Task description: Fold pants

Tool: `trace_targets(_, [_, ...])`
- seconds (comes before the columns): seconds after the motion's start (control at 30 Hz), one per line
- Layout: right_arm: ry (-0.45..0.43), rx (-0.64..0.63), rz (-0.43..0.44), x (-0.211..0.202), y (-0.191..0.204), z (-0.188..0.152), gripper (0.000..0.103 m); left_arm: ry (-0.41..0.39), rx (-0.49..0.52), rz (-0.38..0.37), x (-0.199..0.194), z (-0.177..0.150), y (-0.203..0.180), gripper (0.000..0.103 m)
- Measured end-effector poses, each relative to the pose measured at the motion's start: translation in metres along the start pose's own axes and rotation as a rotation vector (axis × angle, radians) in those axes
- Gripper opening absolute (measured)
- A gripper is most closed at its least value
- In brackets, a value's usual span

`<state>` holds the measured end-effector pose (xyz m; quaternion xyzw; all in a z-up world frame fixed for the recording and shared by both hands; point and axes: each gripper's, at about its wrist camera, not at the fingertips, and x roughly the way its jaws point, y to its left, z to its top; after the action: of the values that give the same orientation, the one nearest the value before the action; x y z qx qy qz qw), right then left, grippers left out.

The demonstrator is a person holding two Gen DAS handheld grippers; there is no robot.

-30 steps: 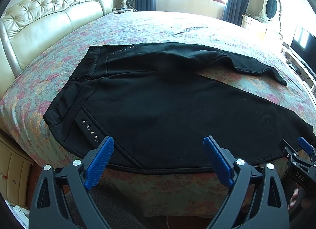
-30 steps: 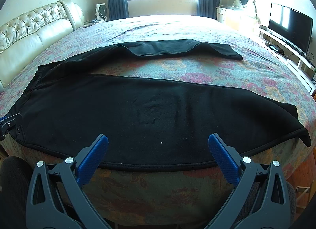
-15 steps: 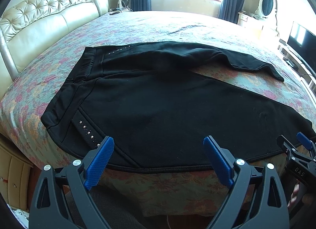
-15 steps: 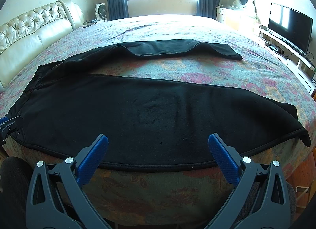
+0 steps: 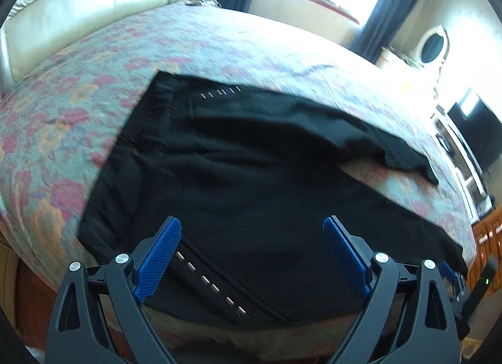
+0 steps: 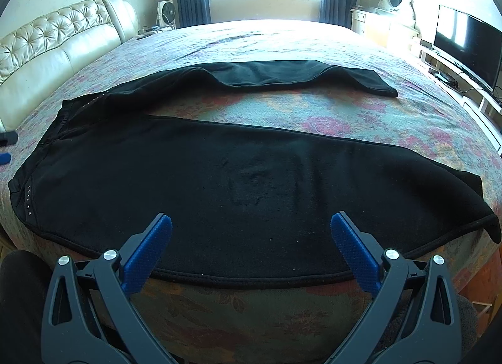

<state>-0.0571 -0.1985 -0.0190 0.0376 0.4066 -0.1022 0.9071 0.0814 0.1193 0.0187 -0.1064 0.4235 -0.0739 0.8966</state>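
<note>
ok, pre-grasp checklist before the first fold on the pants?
1. Left gripper open, fingers empty: ok.
2. Right gripper open, fingers empty: ok.
3. Pants lie spread on the bed, both legs apart and visible: ok.
4. Far leg flat: not ok, it is rippled near its middle.
5. Near hem corner on the bed: not ok, it droops over the edge.
6. Left view sharp enough to aim: not ok, blurred.

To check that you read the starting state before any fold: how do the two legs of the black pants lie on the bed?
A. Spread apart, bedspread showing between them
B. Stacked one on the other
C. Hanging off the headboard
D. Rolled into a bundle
A: the pants lie flat with a wedge of bedspread between the near and far legs.
</note>
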Motion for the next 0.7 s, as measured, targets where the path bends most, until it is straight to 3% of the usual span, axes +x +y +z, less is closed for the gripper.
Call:
trace_targets(0.13, [0.041, -0.027, 0.036, 0.017, 0.016, 0.000, 0.101, -0.032, -0.025, 0.079, 0.030, 0.071, 0.060, 0.091])
trace_targets(0.23, [0.072, -0.053, 0.068, 0.028, 0.028, -0.002, 0.101, 0.023, -0.032, 0.083, 0.076, 0.115, 0.100, 0.091])
trace_targets(0.4, [0.085, -0.078, 0.097, 0.039, 0.038, -0.004, 0.101, 0.102, -0.016, 0.094, 0.144, 0.148, 0.143, 0.091])
trace_targets(0.63, [0.083, -0.075, 0.110, 0.049, 0.038, 0.003, 0.101, 0.106, -0.068, -0.039, 0.185, 0.167, 0.155, 0.091])
trace_targets(0.7, [0.075, -0.079, 0.105, 0.051, 0.040, 0.002, 0.101, 0.148, -0.120, -0.079, 0.197, 0.168, 0.161, 0.087])
